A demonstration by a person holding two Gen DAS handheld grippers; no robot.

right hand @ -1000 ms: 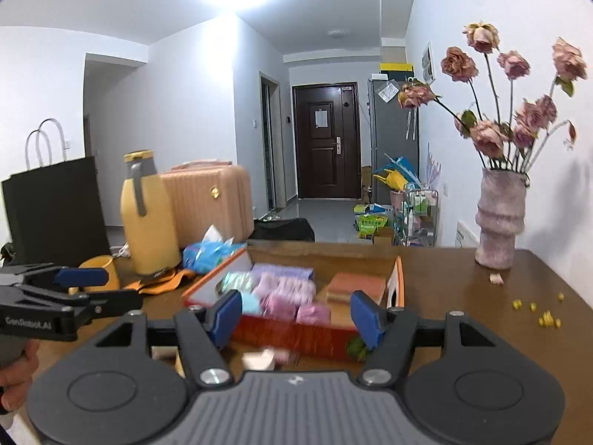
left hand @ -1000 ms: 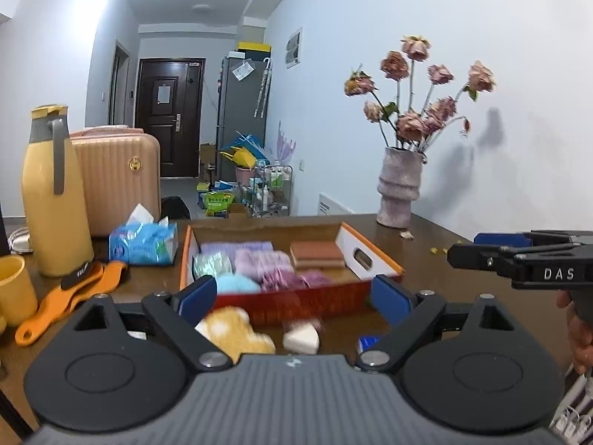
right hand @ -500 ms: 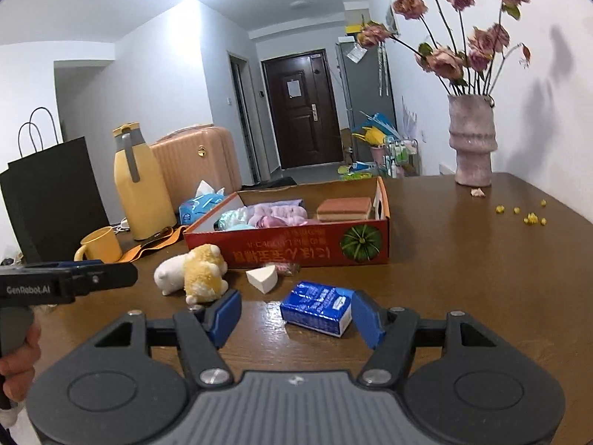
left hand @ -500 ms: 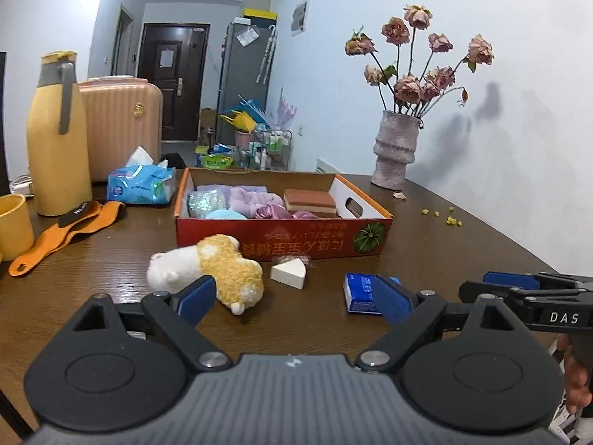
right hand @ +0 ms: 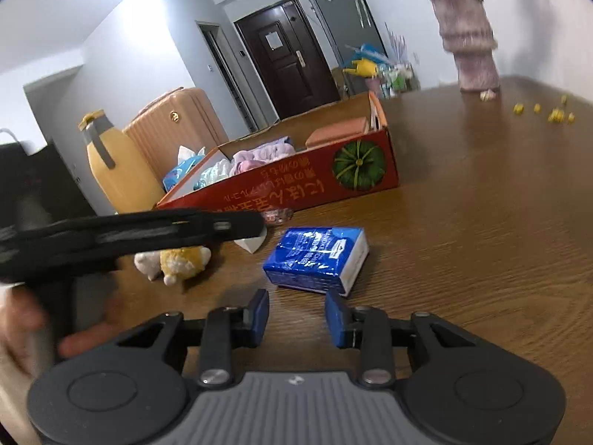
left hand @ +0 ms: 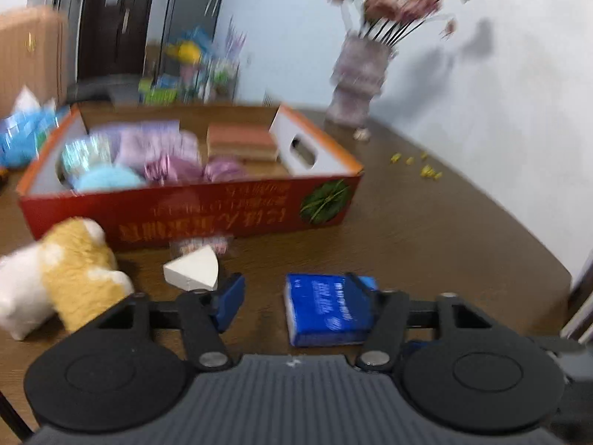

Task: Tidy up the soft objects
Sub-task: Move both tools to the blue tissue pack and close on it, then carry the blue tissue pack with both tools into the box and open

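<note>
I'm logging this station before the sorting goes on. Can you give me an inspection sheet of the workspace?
Surface: brown wooden table, yellow crumbs near the far edge.
Job's things: red box already holding soft items; plush toy, white wedge and blue tissue pack lie on the table in front of it.
Clutter: yellow jug, vase of flowers, blue wipes pack.
Grippers: left gripper closing, tissue pack by its right finger, not pressed; right gripper closing, nothing between the fingers.
Cables: nothing seen.
Surroundings: suitcase, dark door, white walls.
</note>
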